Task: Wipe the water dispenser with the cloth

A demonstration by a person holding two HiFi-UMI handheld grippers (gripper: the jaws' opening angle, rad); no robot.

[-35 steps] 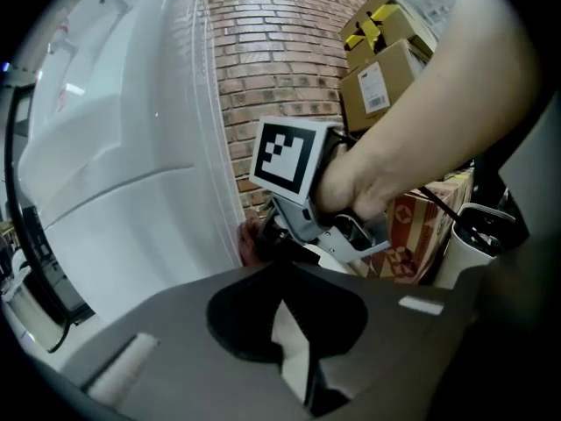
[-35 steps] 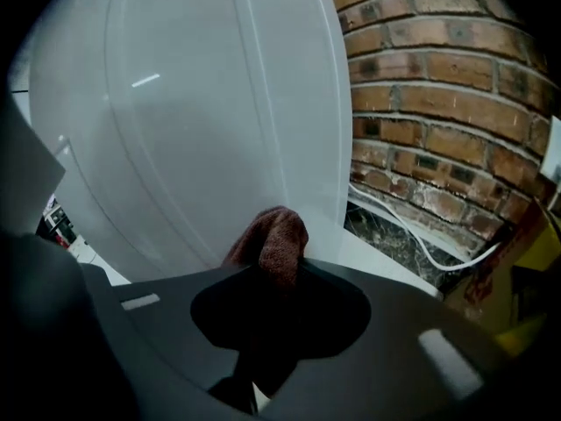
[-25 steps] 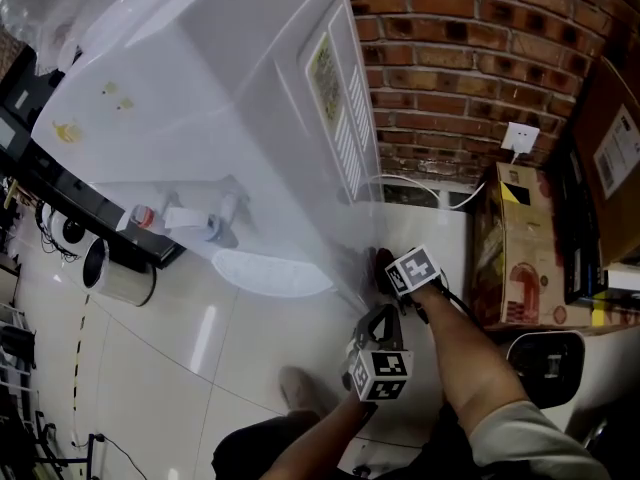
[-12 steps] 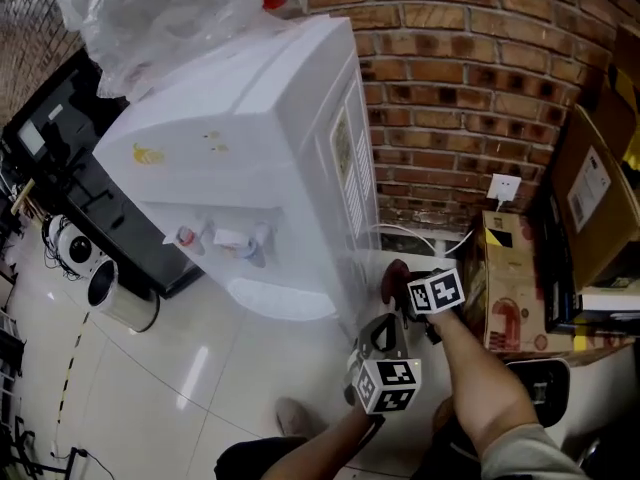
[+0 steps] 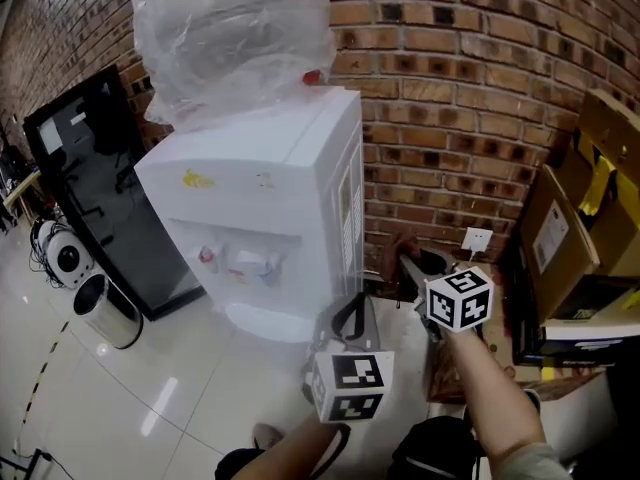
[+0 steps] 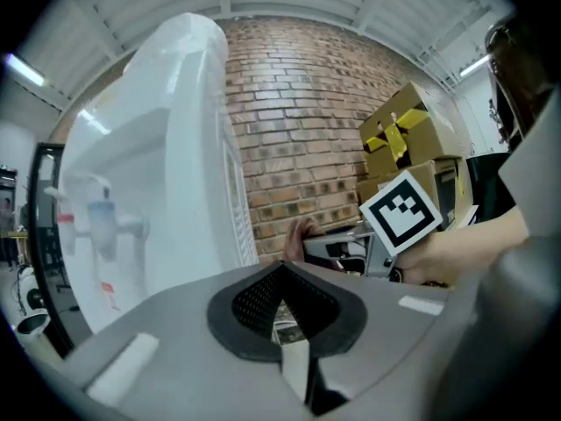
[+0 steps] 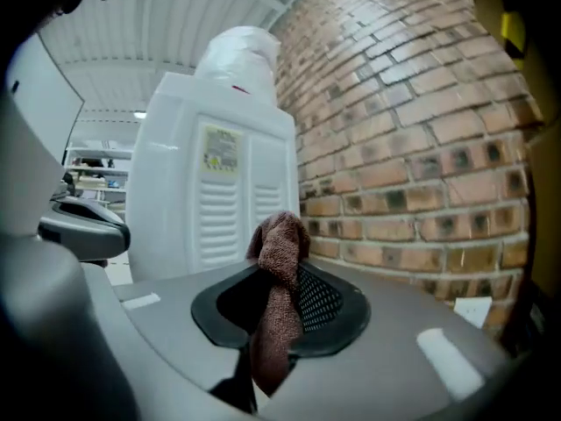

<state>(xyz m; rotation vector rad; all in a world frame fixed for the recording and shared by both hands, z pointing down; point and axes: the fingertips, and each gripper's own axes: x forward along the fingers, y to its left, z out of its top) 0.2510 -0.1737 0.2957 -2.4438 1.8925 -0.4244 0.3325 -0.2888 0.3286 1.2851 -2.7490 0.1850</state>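
The white water dispenser (image 5: 270,198) stands against the brick wall, with a plastic-wrapped bottle (image 5: 230,38) on top. My right gripper (image 5: 405,261) is shut on a brown cloth (image 5: 398,251), which it holds up beside the dispenser's vented side panel, near the wall. In the right gripper view the cloth (image 7: 279,270) hangs bunched between the jaws, with the dispenser (image 7: 219,191) ahead. My left gripper (image 5: 350,310) hovers lower, by the dispenser's front corner. In the left gripper view its pads (image 6: 263,301) meet with nothing between them, and the dispenser (image 6: 166,191) fills the left.
A black cabinet (image 5: 100,168) and a white bin (image 5: 105,313) stand left of the dispenser. Cardboard boxes (image 5: 570,238) are stacked at the right. A wall socket (image 5: 478,240) sits low on the brick wall (image 5: 450,88).
Both grippers have risen from near the floor to the level of the dispenser's side panel. The head view has tilted up. The cloth stays in the right gripper.
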